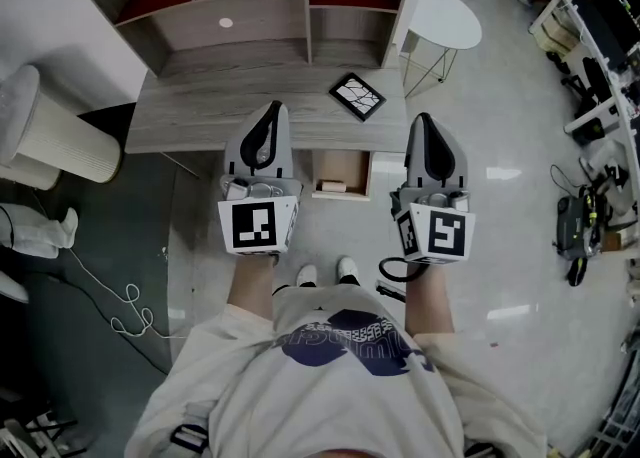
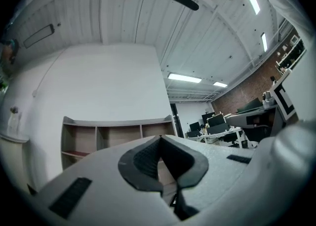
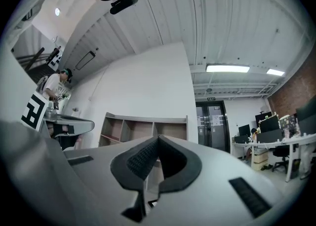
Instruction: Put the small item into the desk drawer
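Head view: the person stands facing a grey wood worktop [image 1: 220,106] that carries an open shelf unit [image 1: 250,16] and a black-framed tile [image 1: 357,96] lying flat near its front right edge. The desk drawer [image 1: 345,164] stands pulled out below the worktop's front edge, between the 2 claws. The small item [image 1: 330,186] (pale, roll-shaped, detail too small to read) lies inside the drawer at its front left. The left claw [image 1: 271,114] and right claw [image 1: 424,124] both hang in front of the worktop with nothing held, well apart from the item. A round white side table [image 1: 447,16] stands right of the worktop; a ribbed cream cylinder [image 1: 60,141] stands left of it.

Left gripper view: the left claw's jaws are together, ribbed pads [image 2: 143,162] meeting with nothing between them. The shelf unit shows beyond, against a white wall.

Right gripper view: the right claw's jaws are likewise fully closed, pads [image 3: 140,161] in contact and empty. The shelf unit shows behind them.
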Demonstrator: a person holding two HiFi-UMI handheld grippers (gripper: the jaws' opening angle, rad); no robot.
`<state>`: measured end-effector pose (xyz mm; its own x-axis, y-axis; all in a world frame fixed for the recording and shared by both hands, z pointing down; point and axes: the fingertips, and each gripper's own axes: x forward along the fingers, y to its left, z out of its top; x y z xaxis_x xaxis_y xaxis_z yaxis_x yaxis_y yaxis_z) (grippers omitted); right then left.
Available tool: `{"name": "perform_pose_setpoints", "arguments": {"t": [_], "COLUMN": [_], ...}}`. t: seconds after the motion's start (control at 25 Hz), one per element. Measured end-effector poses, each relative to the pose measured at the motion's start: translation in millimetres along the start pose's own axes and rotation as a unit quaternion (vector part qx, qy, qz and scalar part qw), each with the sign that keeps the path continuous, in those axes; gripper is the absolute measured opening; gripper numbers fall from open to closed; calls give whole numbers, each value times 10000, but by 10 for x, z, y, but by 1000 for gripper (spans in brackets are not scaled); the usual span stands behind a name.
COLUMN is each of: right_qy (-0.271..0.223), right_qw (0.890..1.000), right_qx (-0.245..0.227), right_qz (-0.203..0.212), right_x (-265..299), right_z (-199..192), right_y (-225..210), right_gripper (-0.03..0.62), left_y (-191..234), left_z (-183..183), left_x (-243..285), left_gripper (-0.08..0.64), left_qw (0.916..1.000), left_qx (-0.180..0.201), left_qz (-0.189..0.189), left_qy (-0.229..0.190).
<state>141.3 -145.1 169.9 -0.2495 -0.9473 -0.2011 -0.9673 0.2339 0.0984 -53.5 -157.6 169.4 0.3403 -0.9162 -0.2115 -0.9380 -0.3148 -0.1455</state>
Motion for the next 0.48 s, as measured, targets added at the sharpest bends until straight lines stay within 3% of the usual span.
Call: {"name": "perform_pose_setpoints", "arguments": {"t": [0.24,0.48], "right_qy": [19,49], "right_qw": [10000,9999], "right_qx": [39,59], "right_qz": [65,72], "right_x": [19,41], "right_z": [-42,-63], "right_y": [27,22], "right_gripper": [0,0], "left_y": [-14,13], "left_z": [-20,-66], "left_x": [8,20], "left_gripper": [8,8], "left_qw": [9999,9999], "left_qx": [141,15], "left_qz": [-9,16], "left_qy": [27,107]}}
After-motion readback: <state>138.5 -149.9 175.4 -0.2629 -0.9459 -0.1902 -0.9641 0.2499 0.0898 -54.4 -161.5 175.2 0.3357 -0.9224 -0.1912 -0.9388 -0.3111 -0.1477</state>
